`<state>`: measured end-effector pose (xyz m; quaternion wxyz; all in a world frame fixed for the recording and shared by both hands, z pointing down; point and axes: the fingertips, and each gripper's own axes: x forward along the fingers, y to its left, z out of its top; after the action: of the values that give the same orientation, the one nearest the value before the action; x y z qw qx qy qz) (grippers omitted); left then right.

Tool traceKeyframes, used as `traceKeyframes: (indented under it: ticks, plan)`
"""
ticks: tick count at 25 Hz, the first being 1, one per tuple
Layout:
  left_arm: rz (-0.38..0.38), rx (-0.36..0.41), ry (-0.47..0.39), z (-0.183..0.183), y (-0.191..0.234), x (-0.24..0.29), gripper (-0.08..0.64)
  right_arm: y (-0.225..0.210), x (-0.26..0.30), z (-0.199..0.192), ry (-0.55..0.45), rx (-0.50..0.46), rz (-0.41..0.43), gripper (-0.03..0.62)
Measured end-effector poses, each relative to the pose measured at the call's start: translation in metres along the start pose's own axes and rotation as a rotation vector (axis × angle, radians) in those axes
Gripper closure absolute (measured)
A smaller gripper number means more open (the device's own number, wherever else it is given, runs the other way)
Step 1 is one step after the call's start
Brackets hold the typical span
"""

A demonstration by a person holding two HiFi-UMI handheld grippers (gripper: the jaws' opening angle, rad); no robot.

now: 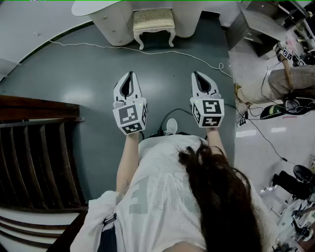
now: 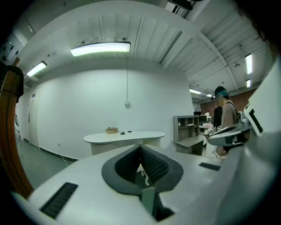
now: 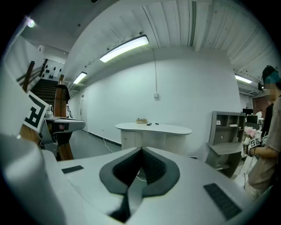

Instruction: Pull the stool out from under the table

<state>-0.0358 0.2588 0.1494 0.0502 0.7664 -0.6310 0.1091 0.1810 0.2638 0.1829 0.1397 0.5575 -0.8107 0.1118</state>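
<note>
My left hand-held gripper [image 1: 130,74] and right hand-held gripper [image 1: 196,74]: both pinched closed, empty, well short of the stool [image 1: 153,20], apparently tucked partway under the table [image 1: 93,7].

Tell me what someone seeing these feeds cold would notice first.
The left gripper and right gripper stand out first, held side by side over the dark floor in the middle of the head view, both shut and empty. Straight ahead, at the top of that view, the cushioned stool sits tucked between the pedestals of the white table. A dark wooden staircase fills the left edge.
</note>
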Motion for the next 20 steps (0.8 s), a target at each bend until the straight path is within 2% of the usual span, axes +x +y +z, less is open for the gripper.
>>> traceKeyframes:
  ticks: [8, 17, 20]
  plan:
    - [0.008, -0.041, 0.004, 0.001, -0.005, 0.007, 0.534, -0.003, 0.000, 0.003, -0.007, -0.009, 0.013, 0.563]
    - [0.018, -0.049, 0.019, -0.002, -0.003, 0.017, 0.532, -0.011, 0.007, 0.002, -0.035, 0.060, 0.019, 0.563]
    - [0.020, -0.049, 0.030, -0.003, -0.004, 0.020, 0.532, -0.012, 0.008, -0.002, -0.027, 0.055, 0.020, 0.563]
